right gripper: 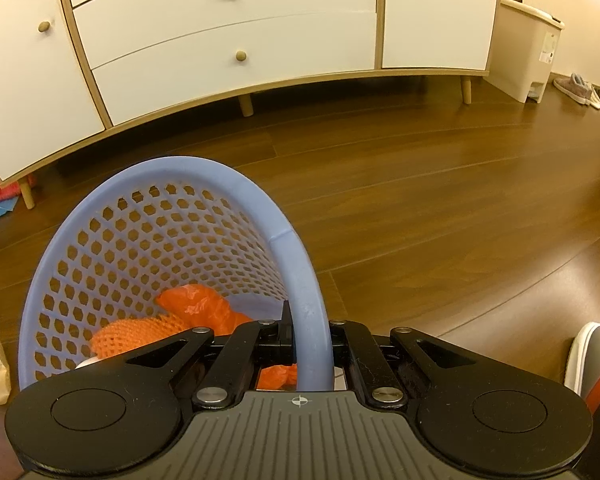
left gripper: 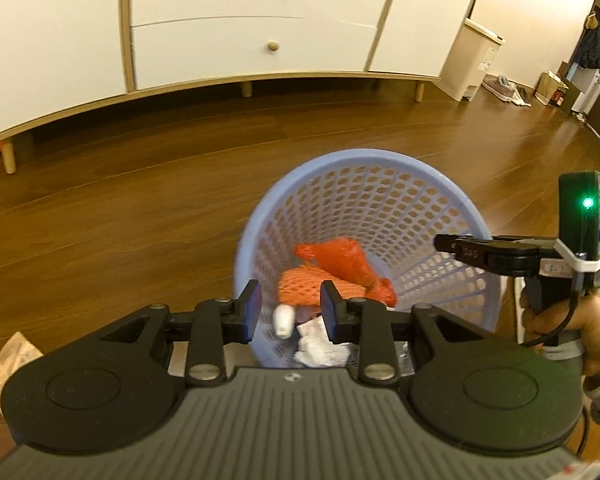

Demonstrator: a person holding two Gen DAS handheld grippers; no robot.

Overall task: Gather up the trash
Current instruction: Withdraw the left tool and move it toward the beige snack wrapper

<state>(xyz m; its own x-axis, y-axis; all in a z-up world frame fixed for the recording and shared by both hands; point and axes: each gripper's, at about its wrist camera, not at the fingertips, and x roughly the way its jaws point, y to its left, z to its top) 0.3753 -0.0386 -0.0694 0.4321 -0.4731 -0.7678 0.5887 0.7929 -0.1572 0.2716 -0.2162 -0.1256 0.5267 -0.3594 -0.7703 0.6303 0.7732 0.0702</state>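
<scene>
Your right gripper (right gripper: 311,344) pinches the blue basket (right gripper: 300,280) rim, left gripper (left gripper: 288,312) spread empty above the orange bag (left gripper: 340,260) inside; a slipping pinch would tip the basket, spilling trash onto the floor (right gripper: 440,208).

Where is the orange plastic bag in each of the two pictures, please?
Left wrist view: the orange plastic bag lies inside the blue basket, centre of picture.
Right wrist view: the bag is lower left of centre, inside the basket.
Shared landmark: the white cabinet behind the basket.
</scene>
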